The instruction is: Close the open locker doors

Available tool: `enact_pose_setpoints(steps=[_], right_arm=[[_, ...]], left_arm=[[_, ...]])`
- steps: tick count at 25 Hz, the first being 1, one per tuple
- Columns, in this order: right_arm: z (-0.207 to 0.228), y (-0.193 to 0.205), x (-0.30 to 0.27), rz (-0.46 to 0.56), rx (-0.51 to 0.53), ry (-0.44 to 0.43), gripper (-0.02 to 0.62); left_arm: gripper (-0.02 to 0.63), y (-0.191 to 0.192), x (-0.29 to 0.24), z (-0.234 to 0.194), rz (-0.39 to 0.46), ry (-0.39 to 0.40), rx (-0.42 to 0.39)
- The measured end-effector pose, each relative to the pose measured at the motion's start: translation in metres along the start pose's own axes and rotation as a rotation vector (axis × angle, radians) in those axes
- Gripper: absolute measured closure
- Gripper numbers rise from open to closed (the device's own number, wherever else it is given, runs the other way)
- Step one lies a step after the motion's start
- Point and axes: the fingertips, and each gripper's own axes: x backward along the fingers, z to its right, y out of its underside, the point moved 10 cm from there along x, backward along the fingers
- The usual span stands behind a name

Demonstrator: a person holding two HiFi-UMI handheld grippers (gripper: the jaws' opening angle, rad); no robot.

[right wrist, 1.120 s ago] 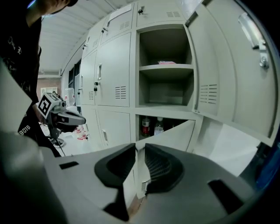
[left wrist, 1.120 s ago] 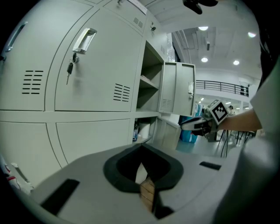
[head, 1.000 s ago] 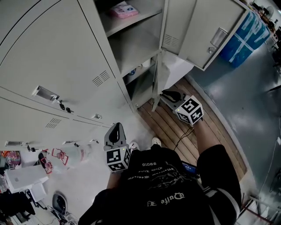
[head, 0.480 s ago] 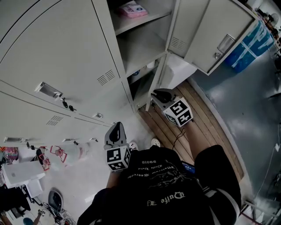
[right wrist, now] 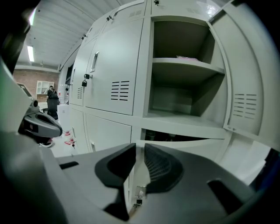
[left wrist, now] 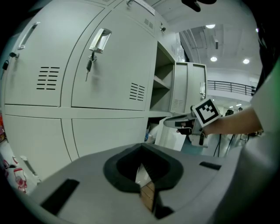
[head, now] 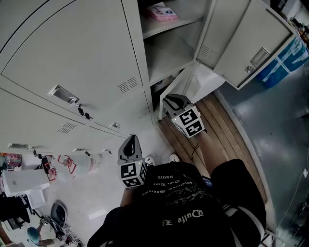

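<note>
The right gripper (head: 171,102) is set low against the outer face of the lower locker door (head: 193,82). That door stands only a little ajar, and the right gripper view shows a dark slit along its top edge. The jaws are narrow, with a thin gap between them and nothing pinched; a small metal latch (right wrist: 139,192) on the door shows through that gap. The pose looks chosen for pushing rather than gripping, since a nearly closed claw makes a firm, blunt tip to press the panel home. Above it, the upper locker door (head: 248,46) hangs wide open to the right. It bares two shelves, with a pink packet (head: 161,12) on the top one, so that door seems left for afterwards. The left gripper (head: 130,142) hangs by the person's waist, well apart from both open doors. Its jaws are together and empty, likely kept clear of the door's swing. A wooden platform (head: 231,135) runs beneath the open doors
</note>
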Motion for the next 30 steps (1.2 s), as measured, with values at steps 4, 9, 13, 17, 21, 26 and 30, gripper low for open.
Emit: enact_pose_setpoints(steps=[4,9,13,17,21,26,30], right_arm=[[-0.003,-0.006,-0.016,0.002,0.011,0.026,0.536],[-0.005,-0.012,-0.032,0.004,0.02,0.055,0.539],[-0.004,-0.016,-0.042,-0.027,0.041,0.099,0.55],[0.014,-0.005,-0.048,-0.051,-0.08,0.173,0.589],[0.012,0.001,-0.054,-0.068,-0.065,0.129,0.589],[0.01,-0.003,-0.065,-0.066,-0.073,0.117,0.589],[0.014,-0.006,-0.071,-0.069,-0.068,0.112,0.589]], left_arm=[[0.6,0.003,0.004,-0.006,-0.005,-0.029,-0.002],[0.6,0.009,0.007,-0.014,-0.015,-0.061,0.016],[0.6,0.01,0.009,-0.017,-0.023,-0.07,0.018],[0.6,0.008,0.01,-0.02,-0.023,-0.08,0.015],[0.6,0.008,0.01,-0.026,-0.023,-0.091,0.008],[0.6,0.006,0.008,-0.029,-0.019,-0.099,0.007],[0.6,0.004,0.008,-0.029,-0.013,-0.11,0.011]])
